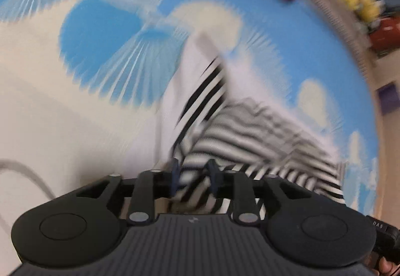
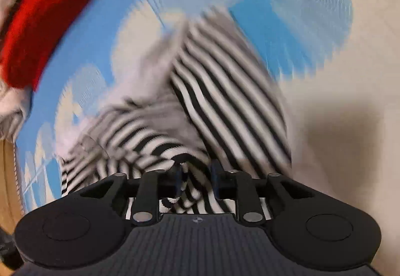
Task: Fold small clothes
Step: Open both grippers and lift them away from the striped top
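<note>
- Cloth with a blue-and-cream cloud print covers the surface; its far edge shows at the upper right of the left wrist view, bare room spreading to the left.
- Left hand-held gripper: jaws parted, the striped garment bunched between them; whether the pads press it, blur hides.
- Right hand-held gripper: jaws parted, a striped fold between them, grip unclear.
- Red garment lies well apart at the far edge.
</note>
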`<state>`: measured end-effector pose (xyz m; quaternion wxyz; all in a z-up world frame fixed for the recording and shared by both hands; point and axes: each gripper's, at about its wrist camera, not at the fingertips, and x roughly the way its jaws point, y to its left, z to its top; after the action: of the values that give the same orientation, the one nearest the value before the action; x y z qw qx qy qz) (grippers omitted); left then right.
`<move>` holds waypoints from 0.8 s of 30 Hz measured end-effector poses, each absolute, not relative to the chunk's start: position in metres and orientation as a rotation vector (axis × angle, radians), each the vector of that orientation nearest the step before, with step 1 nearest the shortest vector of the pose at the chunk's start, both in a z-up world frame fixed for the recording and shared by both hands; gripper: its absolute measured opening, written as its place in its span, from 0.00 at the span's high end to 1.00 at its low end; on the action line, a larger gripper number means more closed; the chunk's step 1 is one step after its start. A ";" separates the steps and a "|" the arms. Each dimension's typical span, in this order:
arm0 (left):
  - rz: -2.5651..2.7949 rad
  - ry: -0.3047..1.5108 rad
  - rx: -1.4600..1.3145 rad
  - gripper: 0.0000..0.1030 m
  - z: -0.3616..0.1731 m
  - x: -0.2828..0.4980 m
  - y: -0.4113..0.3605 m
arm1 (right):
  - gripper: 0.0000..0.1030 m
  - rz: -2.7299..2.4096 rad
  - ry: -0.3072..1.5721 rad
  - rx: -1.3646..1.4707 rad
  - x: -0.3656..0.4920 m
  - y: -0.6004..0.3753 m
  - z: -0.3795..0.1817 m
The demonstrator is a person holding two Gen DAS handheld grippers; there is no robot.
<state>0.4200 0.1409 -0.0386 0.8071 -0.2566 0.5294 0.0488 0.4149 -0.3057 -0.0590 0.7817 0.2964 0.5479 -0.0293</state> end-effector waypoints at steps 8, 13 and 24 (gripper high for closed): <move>-0.086 1.033 -0.563 0.71 -0.025 0.423 0.114 | 0.64 0.054 0.876 0.435 0.404 -0.284 -0.006; 0.107 1.288 -0.362 0.97 -0.074 0.426 0.110 | 0.64 0.063 1.120 0.512 0.416 -0.279 -0.047; -0.070 1.064 -0.424 0.87 -0.033 0.425 0.095 | 0.60 0.098 1.102 0.451 0.408 -0.268 -0.035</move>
<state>0.4252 0.0952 -0.0326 0.8400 -0.2004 0.5031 -0.0331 0.4079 -0.2684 -0.0354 0.8268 0.2125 0.5188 0.0459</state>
